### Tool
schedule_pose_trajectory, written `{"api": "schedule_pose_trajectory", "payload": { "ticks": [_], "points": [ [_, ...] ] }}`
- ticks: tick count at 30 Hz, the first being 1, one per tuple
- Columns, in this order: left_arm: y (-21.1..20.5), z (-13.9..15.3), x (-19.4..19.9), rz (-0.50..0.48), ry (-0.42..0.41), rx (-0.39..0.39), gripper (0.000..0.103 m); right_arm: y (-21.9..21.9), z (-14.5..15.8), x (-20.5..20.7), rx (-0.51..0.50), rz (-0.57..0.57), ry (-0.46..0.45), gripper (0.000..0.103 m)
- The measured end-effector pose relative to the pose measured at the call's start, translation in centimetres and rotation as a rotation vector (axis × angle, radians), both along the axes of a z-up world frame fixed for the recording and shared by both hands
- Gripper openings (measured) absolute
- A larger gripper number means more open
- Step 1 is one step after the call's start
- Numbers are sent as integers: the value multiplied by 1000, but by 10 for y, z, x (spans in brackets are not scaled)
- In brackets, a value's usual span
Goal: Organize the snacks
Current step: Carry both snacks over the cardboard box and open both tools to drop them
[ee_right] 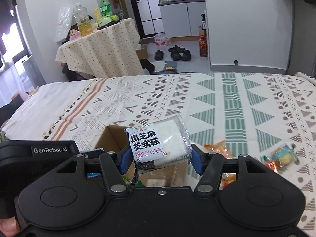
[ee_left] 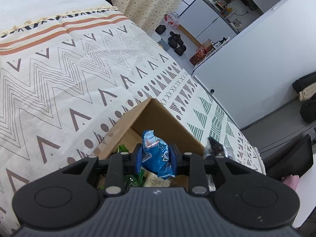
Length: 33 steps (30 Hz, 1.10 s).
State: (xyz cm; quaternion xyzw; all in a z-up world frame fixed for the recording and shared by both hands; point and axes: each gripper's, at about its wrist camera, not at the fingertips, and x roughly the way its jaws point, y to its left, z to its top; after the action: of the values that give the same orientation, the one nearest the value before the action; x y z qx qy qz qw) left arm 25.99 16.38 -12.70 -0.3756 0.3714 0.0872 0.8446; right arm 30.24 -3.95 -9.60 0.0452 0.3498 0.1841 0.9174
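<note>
My left gripper (ee_left: pixel 156 159) is shut on a blue snack packet (ee_left: pixel 156 154), held over the open cardboard box (ee_left: pixel 156 116) on the patterned bedspread. Green wrapped sweets (ee_left: pixel 134 179) and a pale packet (ee_left: pixel 156 180) lie inside the box. In the right wrist view my right gripper (ee_right: pixel 161 158) is shut on a white rice cake packet (ee_right: pixel 158 144) with black lettering, just above the same box (ee_right: pixel 111 138). Part of the left gripper's black body (ee_right: pixel 39 158) shows at the left of that view.
Loose orange and blue-green snack packets (ee_right: pixel 280 156) lie on the bedspread (ee_right: pixel 237 102) to the right of the box. A dark packet (ee_left: pixel 216 148) rests beside the box. Beyond the bed are a draped round table (ee_right: pixel 98 47) with bottles, shoes (ee_right: pixel 177 52) on the floor and cupboards.
</note>
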Motion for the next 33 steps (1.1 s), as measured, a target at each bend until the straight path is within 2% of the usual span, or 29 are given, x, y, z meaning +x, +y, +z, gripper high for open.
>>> {"api": "schedule_pose_trajectory", "payload": {
  "ticks": [2, 5, 9, 12, 17, 21, 26, 31, 33],
  "points": [
    [2, -3, 2, 9, 2, -3, 28, 4, -3, 4, 13, 12, 3, 62],
    [2, -7, 6, 9, 12, -6, 28, 5, -10, 11, 22, 18, 16, 75],
    [-5, -10, 13, -6, 11, 2, 28, -5, -16, 11, 32, -15, 38, 76],
    [-13, -9, 16, -25, 13, 16, 32, -19, -19, 10, 50, -52, 61, 76],
    [-21, -8, 16, -9, 39, 55, 50, -41, -18, 5, 59, -87, 65, 76],
    [-31, 0, 13, -16, 28, 93, 57, -60, -22, 0, 69, -134, 95, 76],
    [-52, 4, 9, -53, 33, 131, 73, -82, -23, -12, 78, -171, 108, 76],
    [-77, 7, 6, -110, 44, 172, 84, -106, -18, -23, 86, -217, 108, 76],
    [-87, 7, 5, -128, 48, 190, 85, -118, -15, -27, 92, -235, 106, 77]
  ]
}}
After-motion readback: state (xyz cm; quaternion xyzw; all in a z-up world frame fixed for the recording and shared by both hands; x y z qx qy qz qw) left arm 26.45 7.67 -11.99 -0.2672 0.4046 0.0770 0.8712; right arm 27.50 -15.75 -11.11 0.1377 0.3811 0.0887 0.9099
